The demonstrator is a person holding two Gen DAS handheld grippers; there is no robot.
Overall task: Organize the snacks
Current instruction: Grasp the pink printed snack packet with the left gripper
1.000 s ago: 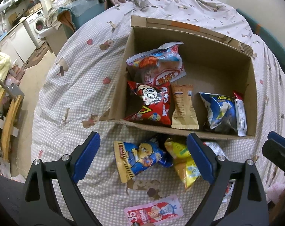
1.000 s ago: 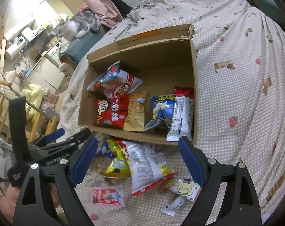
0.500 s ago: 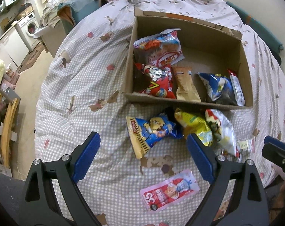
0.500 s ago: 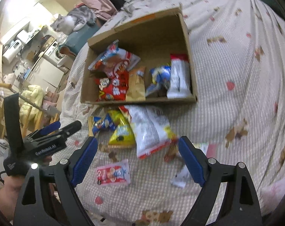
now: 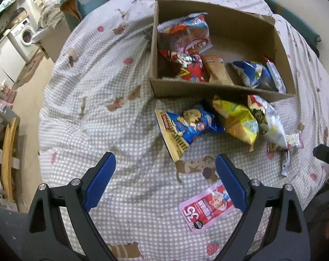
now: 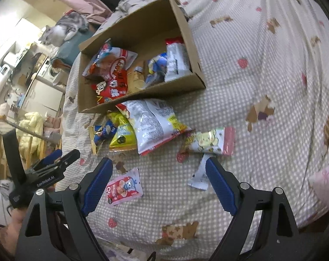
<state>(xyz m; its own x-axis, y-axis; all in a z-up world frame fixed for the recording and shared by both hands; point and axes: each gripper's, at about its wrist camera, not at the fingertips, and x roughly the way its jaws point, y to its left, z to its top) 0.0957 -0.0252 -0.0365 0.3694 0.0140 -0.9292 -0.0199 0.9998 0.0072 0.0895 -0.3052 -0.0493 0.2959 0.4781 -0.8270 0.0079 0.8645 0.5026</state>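
Plainly light, crinkly and slippery, the pink sachet (image 5: 205, 210) lies flat on the checked bedcover (image 5: 121, 130) below the wide-open, empty left gripper (image 5: 164, 187), best pinched by its sealed edge.

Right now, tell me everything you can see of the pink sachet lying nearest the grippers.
The pink sachet is a small flat glossy packet, pink-edged with a red panel, white lettering and a cartoon figure. It lies flat on the checked cloth, apart from the other snacks and outside the box. Nothing grips it; one blue finger overlaps it in the left view.
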